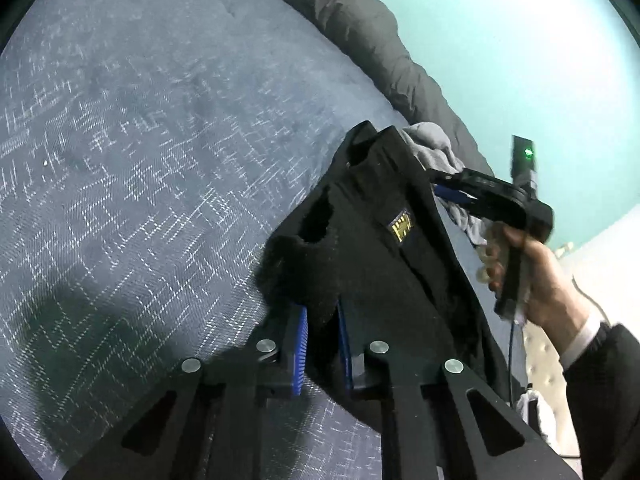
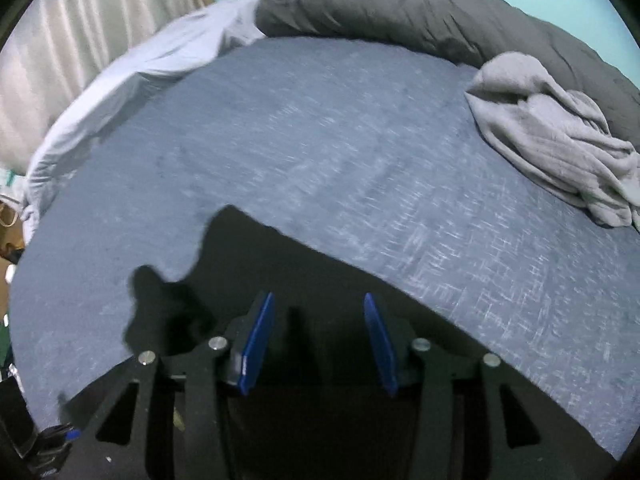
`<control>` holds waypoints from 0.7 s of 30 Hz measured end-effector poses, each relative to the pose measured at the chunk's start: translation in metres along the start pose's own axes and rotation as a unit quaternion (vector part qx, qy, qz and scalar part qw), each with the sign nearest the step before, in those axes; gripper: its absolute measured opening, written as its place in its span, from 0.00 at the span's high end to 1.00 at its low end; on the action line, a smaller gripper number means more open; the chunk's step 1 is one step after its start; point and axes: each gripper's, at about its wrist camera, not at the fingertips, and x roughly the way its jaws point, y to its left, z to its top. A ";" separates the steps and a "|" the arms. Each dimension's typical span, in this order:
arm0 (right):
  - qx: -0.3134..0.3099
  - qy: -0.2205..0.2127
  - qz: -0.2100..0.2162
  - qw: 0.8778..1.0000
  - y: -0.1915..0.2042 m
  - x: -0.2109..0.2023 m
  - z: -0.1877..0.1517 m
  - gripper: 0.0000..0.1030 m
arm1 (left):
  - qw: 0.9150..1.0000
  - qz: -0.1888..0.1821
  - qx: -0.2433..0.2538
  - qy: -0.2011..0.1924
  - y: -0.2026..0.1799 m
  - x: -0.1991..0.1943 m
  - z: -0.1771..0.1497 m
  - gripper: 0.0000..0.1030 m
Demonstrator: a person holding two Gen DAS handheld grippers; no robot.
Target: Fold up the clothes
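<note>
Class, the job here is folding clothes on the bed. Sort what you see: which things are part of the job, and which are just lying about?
In the job:
black garment with gold label
left gripper, shut on it
right gripper, jaws open

Lying about:
crumpled light grey fleece
rolled dark grey duvet
blue-grey patterned bedspread

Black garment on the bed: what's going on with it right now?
A person is folding clothes with two handheld grippers. The left gripper is shut on the black garment, lifting it over the blue bedspread. The right gripper is open, with nothing between its pads. A grey garment lies crumpled, waiting.
</note>
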 end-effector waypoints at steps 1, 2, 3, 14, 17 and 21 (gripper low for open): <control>-0.001 0.005 -0.001 1.000 -0.001 0.006 0.001 0.48 | 1.000 0.001 0.000 0.000 0.001 0.000 0.000 0.87; -0.007 0.010 -0.004 1.000 0.001 0.012 0.004 0.46 | 1.000 0.001 0.000 0.000 0.002 -0.001 0.000 0.88; -0.018 0.012 -0.011 1.000 0.006 0.018 0.007 0.46 | 1.000 0.002 0.000 0.001 0.002 -0.001 0.000 0.88; -0.150 0.047 -0.048 0.986 0.050 0.070 0.020 0.69 | 1.000 0.018 0.009 0.007 0.004 0.004 -0.002 0.88; -0.166 0.037 -0.055 0.984 0.055 0.069 0.020 0.96 | 1.000 0.021 0.010 0.007 0.005 0.004 -0.004 0.88; -0.135 -0.009 -0.073 0.988 0.044 0.050 0.034 0.97 | 1.000 0.023 0.010 0.006 0.005 0.003 -0.007 0.88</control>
